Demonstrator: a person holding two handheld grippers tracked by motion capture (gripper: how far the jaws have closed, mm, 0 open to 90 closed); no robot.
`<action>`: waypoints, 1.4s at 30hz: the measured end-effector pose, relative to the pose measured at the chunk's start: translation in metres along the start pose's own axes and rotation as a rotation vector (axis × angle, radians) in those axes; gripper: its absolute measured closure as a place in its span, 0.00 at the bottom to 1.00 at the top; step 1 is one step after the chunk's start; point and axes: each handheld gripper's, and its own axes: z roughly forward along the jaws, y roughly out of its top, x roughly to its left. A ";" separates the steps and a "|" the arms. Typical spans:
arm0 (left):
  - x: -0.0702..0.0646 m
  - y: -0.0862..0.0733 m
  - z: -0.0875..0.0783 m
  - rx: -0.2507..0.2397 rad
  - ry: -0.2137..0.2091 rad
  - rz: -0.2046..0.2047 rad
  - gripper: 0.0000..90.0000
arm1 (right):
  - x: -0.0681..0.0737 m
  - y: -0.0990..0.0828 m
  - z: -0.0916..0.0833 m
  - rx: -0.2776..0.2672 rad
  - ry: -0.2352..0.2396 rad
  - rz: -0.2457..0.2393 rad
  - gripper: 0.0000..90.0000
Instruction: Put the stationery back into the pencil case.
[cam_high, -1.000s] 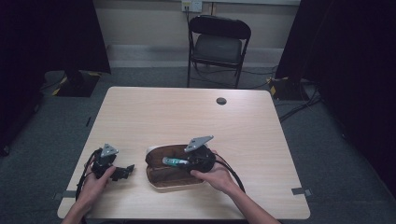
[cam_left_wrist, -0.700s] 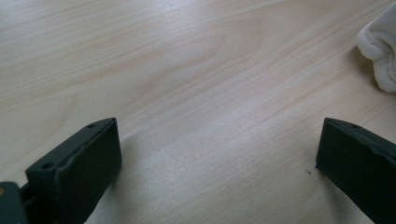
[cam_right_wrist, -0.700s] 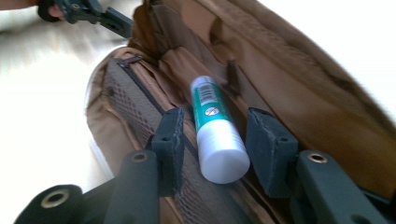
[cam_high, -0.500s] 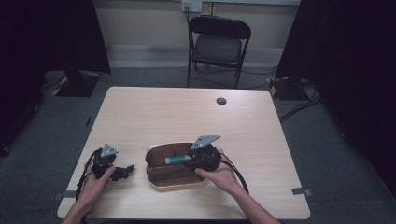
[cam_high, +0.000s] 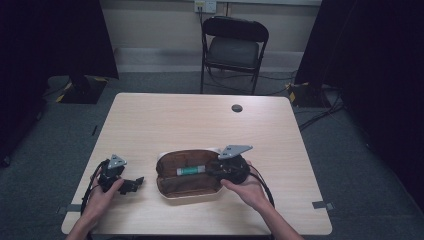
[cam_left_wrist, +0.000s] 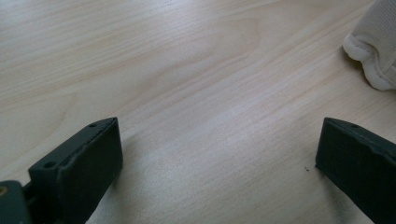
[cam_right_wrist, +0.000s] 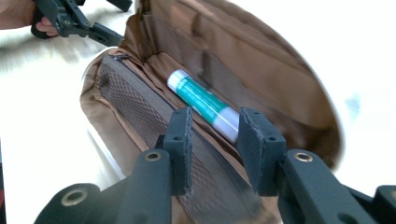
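A brown pouch (cam_high: 186, 189) lies open on the table, with a green and white glue stick (cam_high: 190, 171) inside along its far side. My right gripper (cam_high: 209, 170) hovers over the pouch's right end and points left at the stick. In the right gripper view its jaws (cam_right_wrist: 212, 123) have just been closing and stand near each other. Nothing is pinched between them, and the glue stick (cam_right_wrist: 205, 102) lies loose in the pouch (cam_right_wrist: 261, 56) just past the tips. My left gripper (cam_high: 136, 183) rests on the table left of the pouch, its jaws (cam_left_wrist: 219, 126) wide open over bare wood.
The pouch's pale outer edge (cam_left_wrist: 373, 51) shows at the upper right of the left gripper view. A small black round disc (cam_high: 237, 108) sits on the table's far side. A black folding chair (cam_high: 234, 47) stands behind the table (cam_high: 165, 120).
My right gripper has drawn back to the right, from over the glue stick to the pouch's right end. The stick stays in the pouch. The left gripper has not moved.
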 end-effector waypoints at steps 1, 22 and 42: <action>0.000 0.000 0.000 0.000 0.000 0.000 0.00 | -0.002 -0.002 -0.003 -0.005 -0.007 0.007 0.73; 0.000 0.000 0.000 0.000 0.002 0.000 0.00 | -0.043 -0.053 -0.058 -0.043 -0.178 0.141 0.60; 0.000 0.001 0.000 0.007 -0.003 0.003 0.00 | -0.097 -0.120 -0.087 0.034 -0.379 0.322 0.23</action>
